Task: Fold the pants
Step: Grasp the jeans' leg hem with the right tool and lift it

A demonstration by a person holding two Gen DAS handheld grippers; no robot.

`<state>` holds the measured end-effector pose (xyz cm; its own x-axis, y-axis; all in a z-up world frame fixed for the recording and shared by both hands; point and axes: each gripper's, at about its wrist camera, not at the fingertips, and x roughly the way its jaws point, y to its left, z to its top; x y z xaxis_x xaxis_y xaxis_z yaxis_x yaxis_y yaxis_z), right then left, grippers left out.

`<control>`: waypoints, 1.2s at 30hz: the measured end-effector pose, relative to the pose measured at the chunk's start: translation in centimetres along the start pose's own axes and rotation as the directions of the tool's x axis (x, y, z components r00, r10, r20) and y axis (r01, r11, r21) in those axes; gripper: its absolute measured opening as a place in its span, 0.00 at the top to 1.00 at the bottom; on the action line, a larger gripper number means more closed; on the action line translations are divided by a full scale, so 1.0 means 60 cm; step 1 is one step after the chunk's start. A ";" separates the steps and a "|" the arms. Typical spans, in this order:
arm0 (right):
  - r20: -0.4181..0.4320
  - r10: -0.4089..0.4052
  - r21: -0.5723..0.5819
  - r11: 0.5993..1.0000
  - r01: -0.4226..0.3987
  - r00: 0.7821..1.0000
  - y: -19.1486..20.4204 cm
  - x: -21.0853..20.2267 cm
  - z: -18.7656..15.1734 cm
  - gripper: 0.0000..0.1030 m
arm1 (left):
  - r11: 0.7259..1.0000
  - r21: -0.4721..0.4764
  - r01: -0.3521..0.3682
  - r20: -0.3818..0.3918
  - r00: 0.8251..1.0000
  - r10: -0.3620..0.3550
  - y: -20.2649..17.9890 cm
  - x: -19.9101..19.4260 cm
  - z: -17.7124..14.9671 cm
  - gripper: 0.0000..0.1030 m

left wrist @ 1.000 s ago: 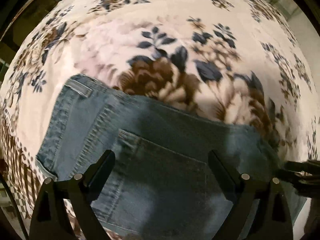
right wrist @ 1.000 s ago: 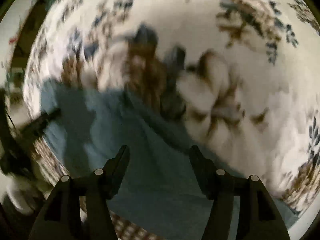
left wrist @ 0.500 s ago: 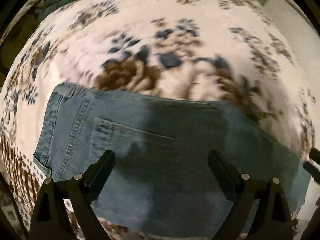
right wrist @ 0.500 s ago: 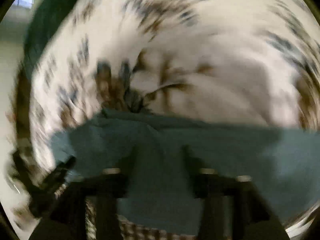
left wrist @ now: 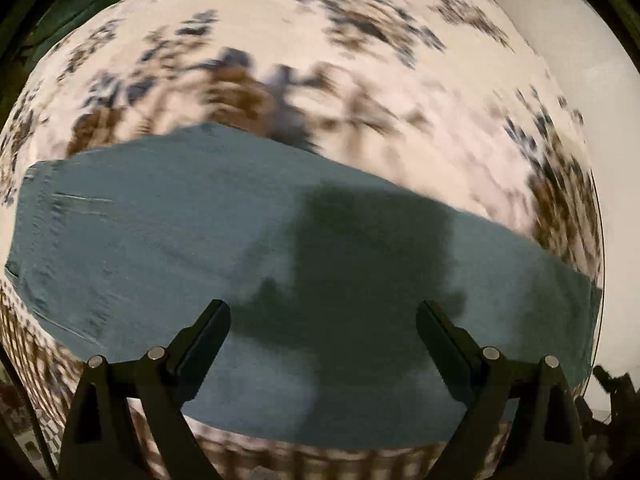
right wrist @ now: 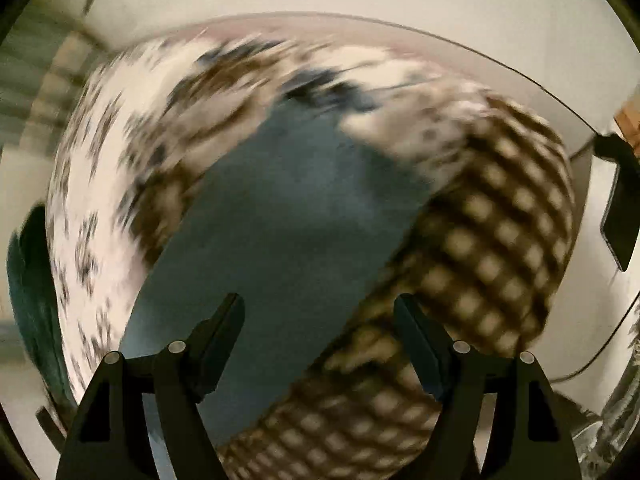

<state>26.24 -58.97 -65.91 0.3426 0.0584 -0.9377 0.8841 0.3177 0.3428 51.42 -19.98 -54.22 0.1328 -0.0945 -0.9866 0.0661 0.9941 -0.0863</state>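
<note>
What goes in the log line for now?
jeans flat on floral blanket | left gripper open | right gripper open

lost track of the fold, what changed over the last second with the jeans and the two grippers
Both grippers have pulled back, open and empty. The left gripper now sees nearly the whole length of the jeans; the right gripper has swung round to look along them. Nothing was gripped or released. The jeans stay flat on the flowered blanket.

Home bedroom, floral blanket (left wrist: 360, 80) (bed)
</note>
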 end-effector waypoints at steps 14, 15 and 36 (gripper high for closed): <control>0.067 0.031 -0.190 0.982 -0.018 0.997 0.000 0.007 0.094 0.86 | 0.979 0.153 -0.135 0.014 0.991 0.135 -0.123 0.016 -0.022 0.08; 0.078 0.040 -0.192 0.981 -0.025 0.996 0.001 0.001 0.095 0.87 | 0.978 0.156 -0.141 0.017 0.990 0.140 -0.124 0.017 -0.020 0.08; -0.106 0.582 0.207 0.806 -0.555 0.806 -0.098 0.138 0.081 0.36 | 0.989 0.109 -0.102 -0.048 0.993 0.107 -0.103 0.079 -0.039 0.08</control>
<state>25.40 -64.97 -75.41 0.7572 0.3324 -0.5622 0.5881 0.0274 0.8083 49.34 -26.42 -58.67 0.0920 0.0155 -0.9956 0.1592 0.9868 0.0301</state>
